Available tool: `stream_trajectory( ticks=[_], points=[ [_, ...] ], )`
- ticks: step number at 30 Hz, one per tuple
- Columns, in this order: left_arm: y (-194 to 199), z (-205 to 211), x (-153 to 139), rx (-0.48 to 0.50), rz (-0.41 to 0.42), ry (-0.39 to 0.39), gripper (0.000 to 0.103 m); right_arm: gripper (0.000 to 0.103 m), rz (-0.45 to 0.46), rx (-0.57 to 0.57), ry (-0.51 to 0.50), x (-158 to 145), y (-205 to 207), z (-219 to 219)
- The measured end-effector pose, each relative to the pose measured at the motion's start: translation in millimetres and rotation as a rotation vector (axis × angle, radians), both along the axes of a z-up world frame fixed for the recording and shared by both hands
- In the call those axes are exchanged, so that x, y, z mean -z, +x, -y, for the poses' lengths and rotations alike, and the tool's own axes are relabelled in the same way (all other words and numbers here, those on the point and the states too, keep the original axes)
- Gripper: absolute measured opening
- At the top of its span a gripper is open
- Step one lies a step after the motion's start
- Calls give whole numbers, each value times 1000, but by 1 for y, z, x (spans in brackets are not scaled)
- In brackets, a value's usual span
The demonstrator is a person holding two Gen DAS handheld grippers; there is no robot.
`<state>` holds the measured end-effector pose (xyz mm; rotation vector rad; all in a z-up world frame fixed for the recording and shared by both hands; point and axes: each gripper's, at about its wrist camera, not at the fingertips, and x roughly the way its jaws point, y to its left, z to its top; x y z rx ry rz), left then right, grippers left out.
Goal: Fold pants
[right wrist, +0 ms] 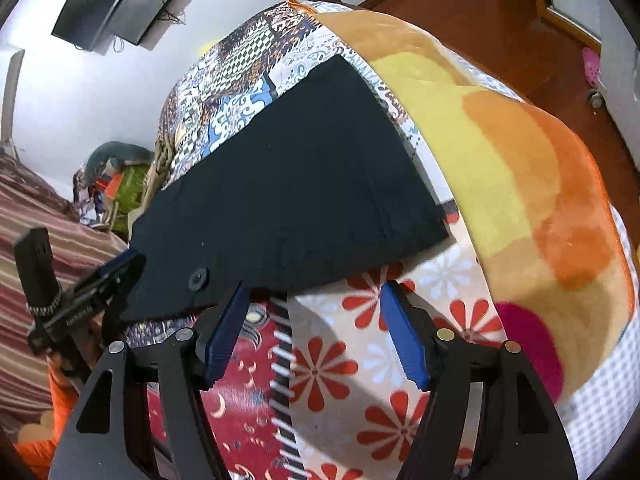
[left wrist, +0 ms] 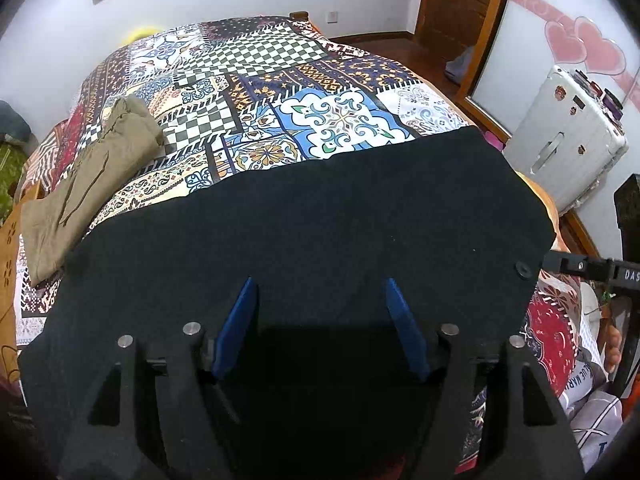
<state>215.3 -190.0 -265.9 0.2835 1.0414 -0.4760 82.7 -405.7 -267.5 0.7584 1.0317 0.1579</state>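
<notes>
Bed (left wrist: 280,80): covered by a patchwork quilt of checks, tiles and florals; it fills most of the left wrist view and carries all the clothing.
Black pants (left wrist: 304,216): spread flat across the near edge of the bed, reaching almost from its left side to its right side; a dark button (left wrist: 523,268) sits near their right near corner. In the right wrist view the same pants (right wrist: 288,184) lie flat on the quilt, button (right wrist: 198,279) at the near edge.
Orange-and-yellow blanket (right wrist: 520,184): drapes over the bed's right edge, just beside the pants.
Suitcase (left wrist: 568,136): silver, upright on the floor off the bed's right side.
Khaki pants (left wrist: 88,176): folded lengthwise, lying along the bed's left edge, apart from the black pair.
Left gripper (left wrist: 321,300): blue pads (left wrist: 236,328) spread wide apart, holding nothing, poised over the near part of the black pants; contact with the cloth cannot be told.
Right gripper (right wrist: 316,308): blue pads (right wrist: 404,336) spread wide, empty, just short of the pants' near edge, over the red-flowered patch of quilt.
</notes>
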Motion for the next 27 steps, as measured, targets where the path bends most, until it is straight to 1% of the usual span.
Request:
stream_trajectory(
  ticks=[7,10,11,13,15,16,18,19,20,24,27],
  points=[
    [2,3,2,-2,5,4,72,68,27,41,32,2,11,3],
    [3,3,3,-2,3,2,72,68,52,61,21,0,15,3],
    [3,4,3,-2,3,2,72,66,60,64,13,0,16,2],
    [3,4,3,-3,1,0,72,59,75,65,-9,-3,21,0],
    [3,4,3,-4,1,-2,72,43,84,66,-26,-5,26,-2],
    [3,3,3,-4,1,-2,72,39,88,69,-32,-6,28,-2],
    [3,4,3,-5,1,-4,72,21,100,77,-48,-7,30,-1],
    [3,4,3,-6,1,-6,72,16,109,78,-53,-9,29,-1],
    [3,3,3,-7,1,-8,72,9,122,85,-58,-11,27,1],
    [3,2,2,-13,0,-19,72,7,155,99,-80,-20,24,4],
    [1,-1,-2,-14,2,-31,72,7,189,95,-106,-34,26,2]
  ],
)
